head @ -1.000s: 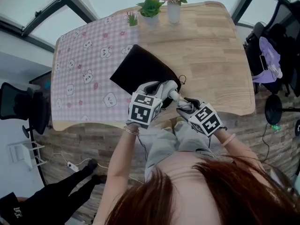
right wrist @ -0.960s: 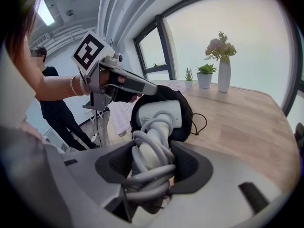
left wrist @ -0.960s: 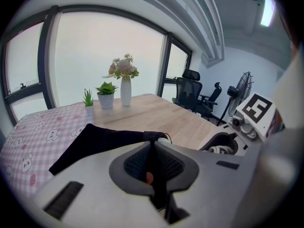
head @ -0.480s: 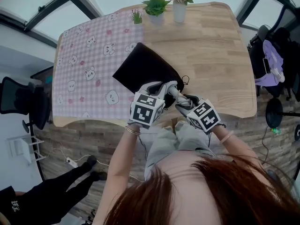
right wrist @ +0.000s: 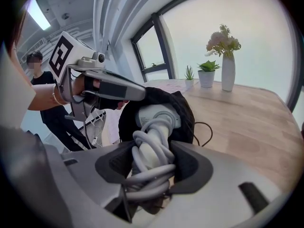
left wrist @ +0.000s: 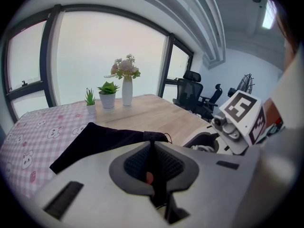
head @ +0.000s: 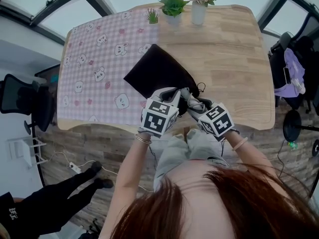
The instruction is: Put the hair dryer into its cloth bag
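The black cloth bag (head: 158, 74) lies on the table, its mouth toward me. My left gripper (head: 169, 96) is shut on the bag's rim (left wrist: 151, 137) and holds the mouth up. The grey-white hair dryer (right wrist: 154, 120), its cord wound round the handle, sits between the jaws of my right gripper (right wrist: 152, 164), which is shut on the handle. The dryer's head pokes into the dark bag mouth (right wrist: 187, 109). In the head view the dryer (head: 192, 101) shows only partly between the two grippers, and my right gripper (head: 198, 106) is just right of the left one.
A pink checked cloth (head: 97, 66) covers the left half of the wooden table (head: 234, 59). A vase of flowers (head: 198, 10) and two potted plants (head: 173, 13) stand at the far edge. Both grippers are at the table's near edge. A person in black (head: 30, 210) stands at the lower left.
My right gripper has moved the hair dryer toward the bag, and its head now sits deeper in the mouth. The left gripper has stayed on the rim.
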Demonstrator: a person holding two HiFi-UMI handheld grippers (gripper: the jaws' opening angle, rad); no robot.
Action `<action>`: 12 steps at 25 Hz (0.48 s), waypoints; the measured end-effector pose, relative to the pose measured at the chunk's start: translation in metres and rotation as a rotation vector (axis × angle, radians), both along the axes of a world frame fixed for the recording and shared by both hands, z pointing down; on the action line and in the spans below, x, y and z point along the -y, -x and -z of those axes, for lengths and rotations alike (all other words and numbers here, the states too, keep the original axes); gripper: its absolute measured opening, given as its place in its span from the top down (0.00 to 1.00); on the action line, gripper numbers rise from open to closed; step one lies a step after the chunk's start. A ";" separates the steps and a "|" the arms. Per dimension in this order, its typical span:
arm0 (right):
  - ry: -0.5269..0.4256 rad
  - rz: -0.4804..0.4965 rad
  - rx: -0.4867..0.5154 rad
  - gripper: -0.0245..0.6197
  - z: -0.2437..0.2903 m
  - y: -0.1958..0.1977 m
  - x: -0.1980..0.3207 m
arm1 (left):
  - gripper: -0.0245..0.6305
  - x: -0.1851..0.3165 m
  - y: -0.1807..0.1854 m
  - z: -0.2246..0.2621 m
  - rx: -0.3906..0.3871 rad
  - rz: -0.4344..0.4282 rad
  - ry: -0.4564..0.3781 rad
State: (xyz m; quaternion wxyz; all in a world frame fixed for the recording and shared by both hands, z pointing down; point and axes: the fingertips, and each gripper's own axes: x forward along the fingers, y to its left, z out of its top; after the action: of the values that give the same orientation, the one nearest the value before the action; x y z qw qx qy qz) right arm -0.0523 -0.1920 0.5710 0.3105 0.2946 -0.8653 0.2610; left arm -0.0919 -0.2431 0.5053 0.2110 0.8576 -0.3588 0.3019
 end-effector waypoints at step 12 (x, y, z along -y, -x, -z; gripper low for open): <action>-0.001 -0.010 0.014 0.61 -0.003 0.013 0.014 | 0.92 -0.004 0.001 0.000 -0.010 0.000 0.004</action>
State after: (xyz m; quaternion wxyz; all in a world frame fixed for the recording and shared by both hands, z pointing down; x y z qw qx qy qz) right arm -0.0658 -0.2061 0.5742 0.3028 0.2974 -0.8661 0.2641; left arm -0.0929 -0.2395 0.5052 0.2147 0.8587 -0.3573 0.2982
